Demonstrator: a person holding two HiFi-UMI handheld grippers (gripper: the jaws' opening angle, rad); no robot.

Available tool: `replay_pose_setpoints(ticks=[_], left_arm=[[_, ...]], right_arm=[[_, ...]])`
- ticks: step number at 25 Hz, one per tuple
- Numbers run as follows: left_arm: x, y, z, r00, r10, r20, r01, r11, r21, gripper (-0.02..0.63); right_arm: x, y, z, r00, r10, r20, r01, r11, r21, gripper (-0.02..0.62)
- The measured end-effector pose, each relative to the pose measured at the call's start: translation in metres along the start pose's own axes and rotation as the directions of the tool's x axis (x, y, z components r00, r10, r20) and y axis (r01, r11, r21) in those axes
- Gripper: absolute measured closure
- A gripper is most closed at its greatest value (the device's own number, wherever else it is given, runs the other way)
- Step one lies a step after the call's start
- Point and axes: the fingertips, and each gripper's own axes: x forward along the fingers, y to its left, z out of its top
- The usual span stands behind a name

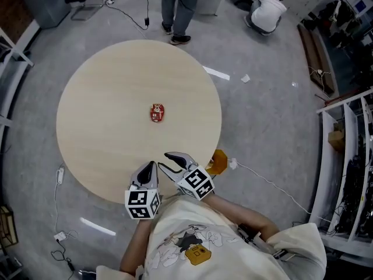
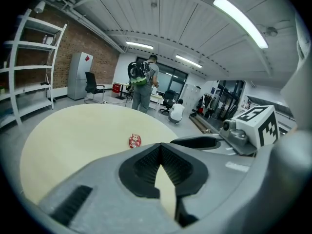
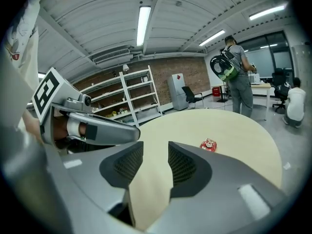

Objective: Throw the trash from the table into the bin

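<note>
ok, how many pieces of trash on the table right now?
1: a red wrapper near the middle of the round table. The table's near edge is partly covered in the head view, so something small could be hidden there.

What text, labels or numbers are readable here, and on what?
No legible text in any view.
Red wrapper: has print, too small to read.
Left marker cube, right marker cube: black-and-white square code patterns, no words.
Shirt print: cartoon graphic, no readable words.
Red sticker on the grey cabinet: too small to read.
</note>
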Motion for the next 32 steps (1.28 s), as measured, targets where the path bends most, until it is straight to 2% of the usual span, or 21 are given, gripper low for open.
replay_pose_setpoints(ticks=[5, 9, 13, 16, 21, 23, 27, 32], left_arm=[[0.029, -0.01, 0.017, 0.999, 0.041, 0.003, -0.041, 0.999, -0.015, 0.603], [0.04, -0.008, 0.014, 0.992, 0.125, -0.028, -0.127, 0.991, -0.047, 0.603], [0.054, -0.002, 0.02, 0.979, 0.199, -0.047, -0.203, 0.976, -0.08, 0.603], [0.06, 0.003, 0.031, 0.968, 0.245, -0.054, -0.249, 0.963, -0.101, 0.603], [0.06, 0.01, 0.032, 0.939, 0.332, -0.09, -0.342, 0.929, -0.145, 0.603], [0.064, 0.017, 0.03, 0.925, 0.364, -0.108, -0.378, 0.909, -0.175, 0.603], [0.053, 0.019, 0.017, 0.897, 0.42, -0.14, -0.441, 0.87, -0.22, 0.603], [0.032, 0.026, 0.005, 0.86, 0.48, -0.172, -0.509, 0.819, -0.266, 0.603]], right_arm=[[0.006, -0.047, 0.006, 1.0, 0.018, -0.017, -0.019, 1.0, -0.017, 0.349], [0.013, -0.084, -0.002, 0.997, 0.063, -0.055, -0.064, 0.997, -0.033, 0.31], [0.033, -0.123, -0.003, 0.988, 0.102, -0.118, -0.118, 0.983, -0.141, 0.235], [0.057, -0.146, -0.006, 0.974, 0.13, -0.186, -0.177, 0.947, -0.269, 0.169], [0.101, -0.181, -0.021, 0.942, 0.136, -0.307, -0.272, 0.843, -0.464, 0.111], [0.125, -0.2, -0.025, 0.926, 0.141, -0.351, -0.308, 0.82, -0.482, 0.101], [0.163, -0.219, -0.038, 0.898, 0.146, -0.416, -0.349, 0.812, -0.468, 0.101], [0.199, -0.232, -0.054, 0.855, 0.109, -0.507, -0.39, 0.78, -0.49, 0.085]])
